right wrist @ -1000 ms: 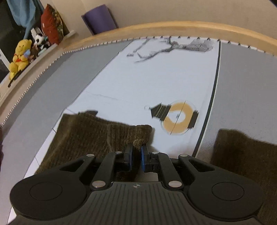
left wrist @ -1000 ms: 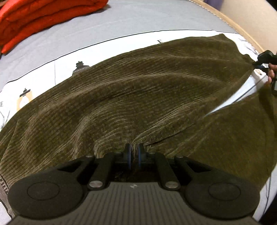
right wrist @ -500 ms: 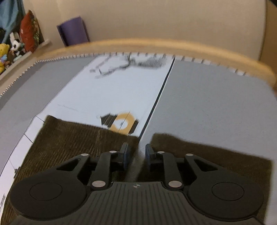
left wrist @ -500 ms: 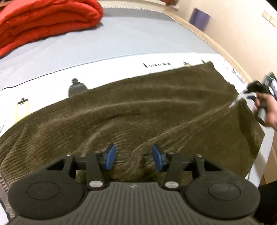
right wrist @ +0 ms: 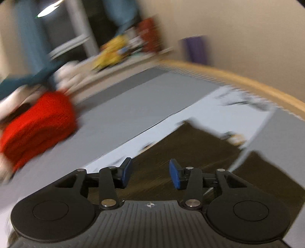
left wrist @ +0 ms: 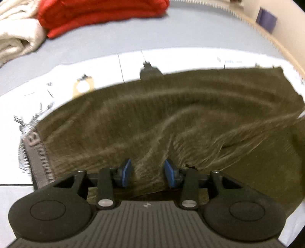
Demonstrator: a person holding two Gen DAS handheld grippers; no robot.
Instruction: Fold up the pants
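Lying rumpled across the bed point(left wrist: 106, 43), brown pants point(left wrist: 171, 114), left tongs point(left wrist: 148, 172) closing, pads clear of cloth, right tongs point(right wrist: 150, 172) opening, empty.

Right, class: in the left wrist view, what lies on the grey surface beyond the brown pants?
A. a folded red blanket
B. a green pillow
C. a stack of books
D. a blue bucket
A: a folded red blanket lies beyond the brown pants.
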